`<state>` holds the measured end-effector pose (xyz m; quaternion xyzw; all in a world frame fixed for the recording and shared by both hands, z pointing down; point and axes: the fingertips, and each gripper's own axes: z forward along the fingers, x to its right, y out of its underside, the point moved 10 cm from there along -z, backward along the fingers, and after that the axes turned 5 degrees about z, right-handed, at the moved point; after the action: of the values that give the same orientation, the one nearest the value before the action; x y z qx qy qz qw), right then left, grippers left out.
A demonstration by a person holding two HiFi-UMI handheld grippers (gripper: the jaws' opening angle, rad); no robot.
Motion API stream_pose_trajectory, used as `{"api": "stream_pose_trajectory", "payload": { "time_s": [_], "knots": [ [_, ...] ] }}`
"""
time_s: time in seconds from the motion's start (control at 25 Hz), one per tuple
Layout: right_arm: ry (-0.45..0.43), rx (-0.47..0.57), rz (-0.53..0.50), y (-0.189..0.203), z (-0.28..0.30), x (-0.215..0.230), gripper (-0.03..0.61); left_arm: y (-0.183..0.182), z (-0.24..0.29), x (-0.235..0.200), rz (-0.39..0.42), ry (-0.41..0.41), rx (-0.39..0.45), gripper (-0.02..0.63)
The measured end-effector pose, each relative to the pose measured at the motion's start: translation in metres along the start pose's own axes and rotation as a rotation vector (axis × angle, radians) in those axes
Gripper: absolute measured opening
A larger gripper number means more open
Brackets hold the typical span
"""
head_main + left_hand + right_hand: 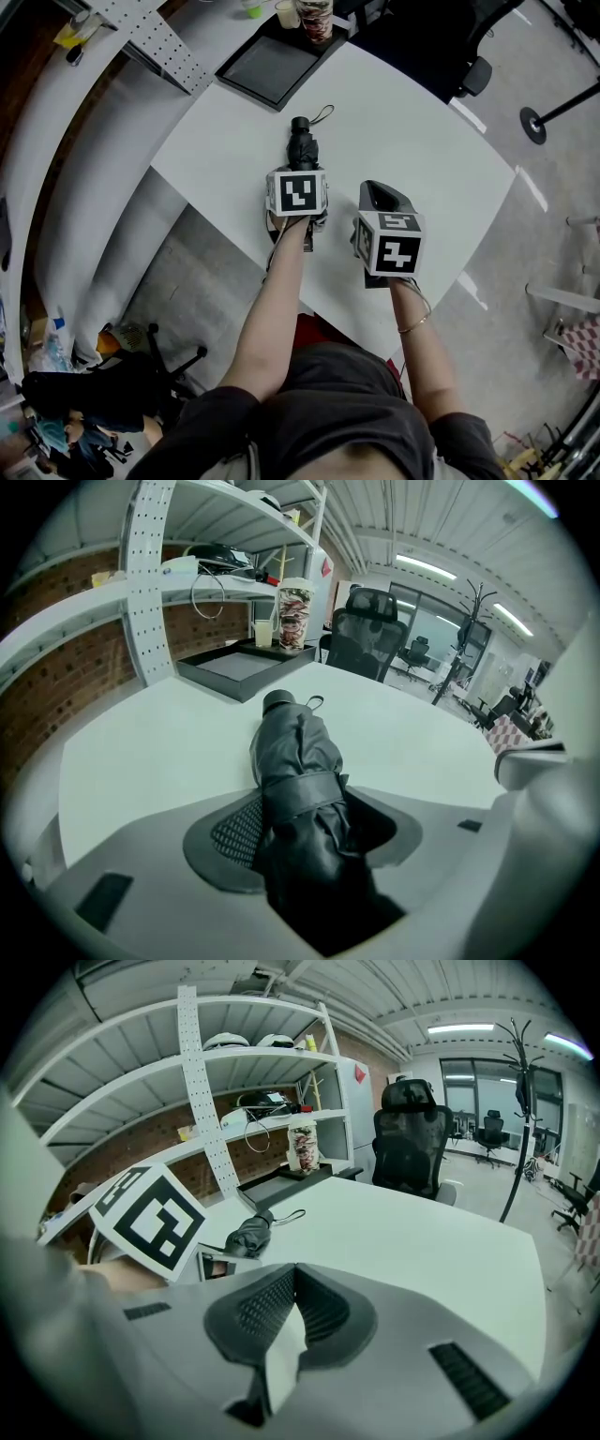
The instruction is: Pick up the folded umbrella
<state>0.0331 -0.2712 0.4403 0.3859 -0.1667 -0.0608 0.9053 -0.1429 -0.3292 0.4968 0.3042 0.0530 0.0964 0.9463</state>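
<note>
**Table with folded umbrella, two hand-held claws**

Head view: white table (412, 141), rounded corners, grey floor around it. Black folded umbrella (302, 145) lies near the table's middle, wrist loop at the far end. Left claw (300, 183) sits over its near end; the marker cube hides the jaws. Right claw (380, 197) is just beside it, apart from the umbrella. Dark tray (267, 67) at the far edge, a patterned cup (316, 19) on its corner. Black office chair (422, 37) beyond.

Left gripper view: jaws wide, the umbrella lying between them and against the left pad (234, 832); a dark gap shows on the other side. Nothing lies between umbrella and tray. White shelving (150, 583) against a brick wall.

Right gripper view: jaws closed together, holding nothing. The umbrella shows ahead to the left, partly behind the left claw's cube (150, 1218). Coat stand (520, 1072) and windows behind.
</note>
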Motion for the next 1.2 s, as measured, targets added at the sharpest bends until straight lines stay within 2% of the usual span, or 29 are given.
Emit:
{"api": "stream_pose_trajectory", "payload": {
  "time_s": [0.28,0.48,1.2],
  "knots": [
    [-0.004,0.017,-0.006,-0.003,-0.005,0.0,0.018,0.001,-0.01,0.001,-0.018,0.033,0.045,0.253],
    [-0.004,0.031,-0.008,-0.004,-0.011,0.0,0.018,0.0,-0.022,0.006,-0.001,0.046,0.087,0.252],
    [-0.008,0.154,-0.04,-0.023,-0.051,-0.013,0.018,-0.027,-0.094,0.018,0.054,0.059,0.395,0.25]
  ]
}}
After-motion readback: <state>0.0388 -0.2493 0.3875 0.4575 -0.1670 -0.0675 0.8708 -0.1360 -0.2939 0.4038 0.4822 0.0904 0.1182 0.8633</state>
